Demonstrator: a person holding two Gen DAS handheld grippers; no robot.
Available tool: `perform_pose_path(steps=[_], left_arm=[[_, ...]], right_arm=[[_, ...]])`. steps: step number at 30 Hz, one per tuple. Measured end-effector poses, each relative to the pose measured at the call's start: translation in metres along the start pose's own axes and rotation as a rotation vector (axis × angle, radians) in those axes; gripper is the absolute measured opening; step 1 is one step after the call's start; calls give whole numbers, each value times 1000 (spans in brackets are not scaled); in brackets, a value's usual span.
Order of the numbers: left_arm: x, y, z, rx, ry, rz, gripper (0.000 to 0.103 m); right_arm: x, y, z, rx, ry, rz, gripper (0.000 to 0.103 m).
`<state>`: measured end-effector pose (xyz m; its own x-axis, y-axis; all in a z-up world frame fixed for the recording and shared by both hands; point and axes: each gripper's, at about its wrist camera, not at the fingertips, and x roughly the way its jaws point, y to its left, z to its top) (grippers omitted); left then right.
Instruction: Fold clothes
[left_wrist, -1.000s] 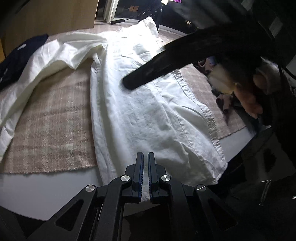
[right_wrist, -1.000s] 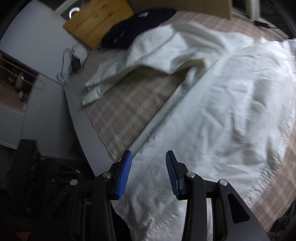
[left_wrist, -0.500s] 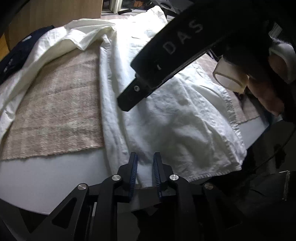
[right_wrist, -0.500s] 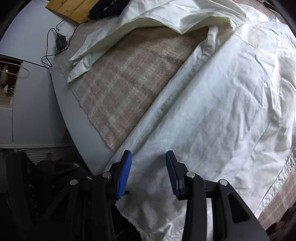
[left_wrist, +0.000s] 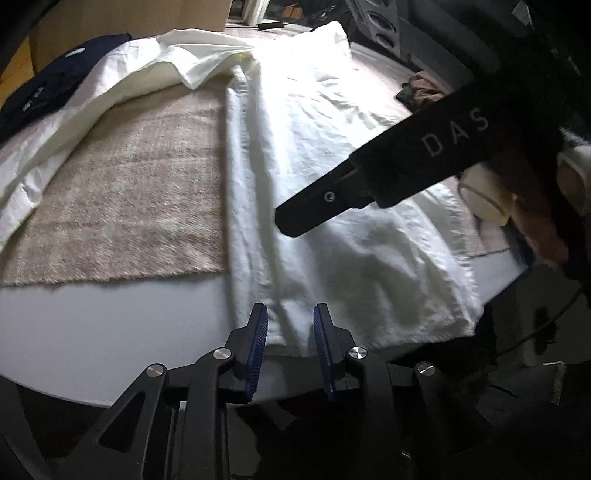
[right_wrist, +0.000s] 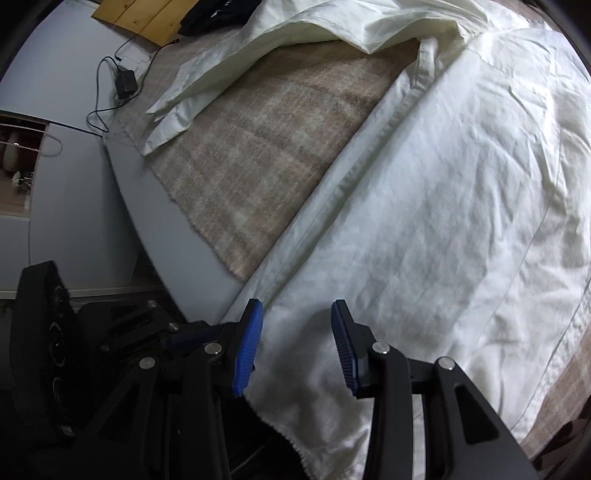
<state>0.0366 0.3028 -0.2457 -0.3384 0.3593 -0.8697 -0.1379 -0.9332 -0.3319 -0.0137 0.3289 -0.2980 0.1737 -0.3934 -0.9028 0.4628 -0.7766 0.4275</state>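
A white shirt (left_wrist: 332, 155) lies spread on a plaid blanket, its hem at the table's near edge. My left gripper (left_wrist: 290, 326) is low over that hem. Its jaws are opening, and the hem's edge lies loosely between the blue pads (left_wrist: 258, 332) without being pressed. The right gripper's black body (left_wrist: 406, 170) reaches in from the right above the shirt's middle, held by a hand (left_wrist: 535, 229). In the right wrist view my right gripper (right_wrist: 297, 326) stands open over the shirt (right_wrist: 424, 221) near its lower corner, with cloth lying flat under the gap. One sleeve (right_wrist: 207, 92) trails off to the left.
The plaid blanket (left_wrist: 129, 206) covers a grey table (left_wrist: 92, 325) whose rounded edge runs close below the grippers. A dark navy garment (left_wrist: 55, 85) lies at the far left. A charger with its cable (right_wrist: 125, 81) and a wooden board (right_wrist: 147, 18) sit beyond the blanket.
The left jaws, shut on the shirt's hem a second ago, have parted and let it go. Both grippers have sunk closer to the shirt's near edge.
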Motion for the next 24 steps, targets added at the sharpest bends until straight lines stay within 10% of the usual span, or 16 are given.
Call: perform_pose_path(steps=[7, 15, 19, 24], left_arm=[[5, -15, 3, 64, -2, -40, 2], [4, -18, 9, 46, -41, -162, 3], [-8, -18, 3, 64, -44, -144, 5], [-42, 8, -14, 66, -74, -17, 15]], right_arm=[[11, 6, -6, 17, 6, -7, 38], [16, 17, -12, -43, -1, -44, 43], [12, 10, -15, -90, -32, -62, 6], [-27, -14, -23, -59, -109, -20, 4]])
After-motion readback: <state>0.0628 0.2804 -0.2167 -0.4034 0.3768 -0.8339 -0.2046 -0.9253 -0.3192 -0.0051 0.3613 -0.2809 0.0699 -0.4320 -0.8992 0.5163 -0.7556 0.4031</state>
